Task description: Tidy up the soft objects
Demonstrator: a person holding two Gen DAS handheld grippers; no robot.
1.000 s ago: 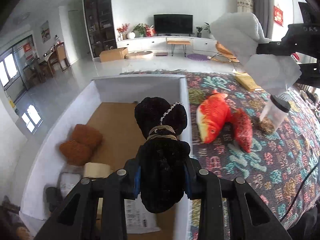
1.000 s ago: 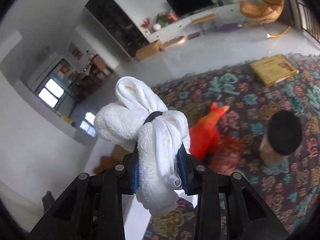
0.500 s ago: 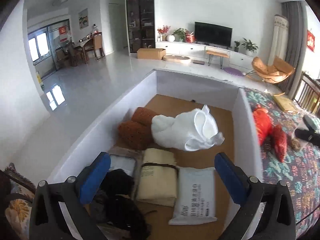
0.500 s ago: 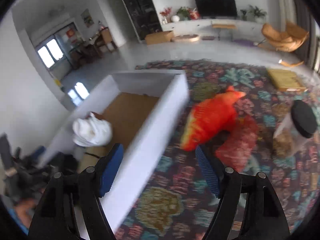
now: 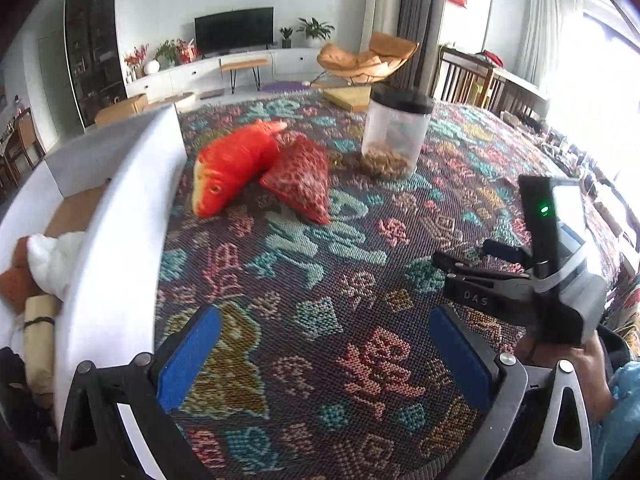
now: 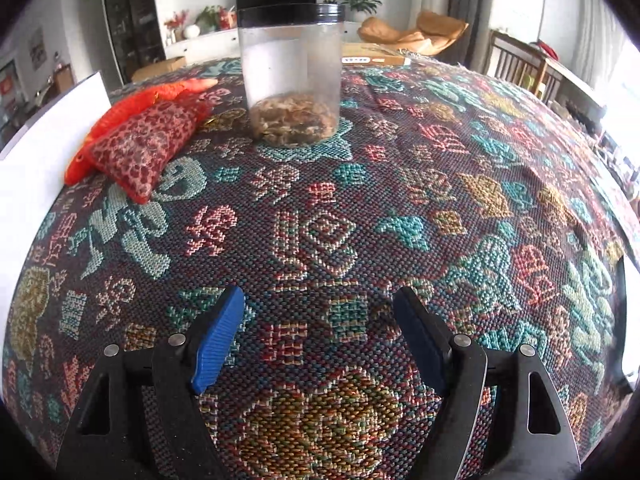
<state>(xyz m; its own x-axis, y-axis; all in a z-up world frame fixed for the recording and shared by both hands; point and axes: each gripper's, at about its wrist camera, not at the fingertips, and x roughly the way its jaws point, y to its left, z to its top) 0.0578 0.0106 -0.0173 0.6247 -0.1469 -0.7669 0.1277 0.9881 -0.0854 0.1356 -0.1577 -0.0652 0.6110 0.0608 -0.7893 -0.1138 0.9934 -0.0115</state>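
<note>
A red plush fish lies on the patterned cloth beside the white box, with a red spotted pouch against it. Inside the box lie a white towel bundle, a brown cushion and a beige roll. My left gripper is open and empty over the cloth near the box's right wall. My right gripper is open and empty, low over the cloth; it also shows in the left wrist view.
A clear jar with a black lid stands behind the pouch, brown bits in its bottom. A flat yellow box lies at the table's far edge. The patterned cloth covers the table. Chairs stand to the right.
The black bundle and the white towel bundle were let go into the box. Both grippers opened and swung right, out of the box and down over the cloth.
</note>
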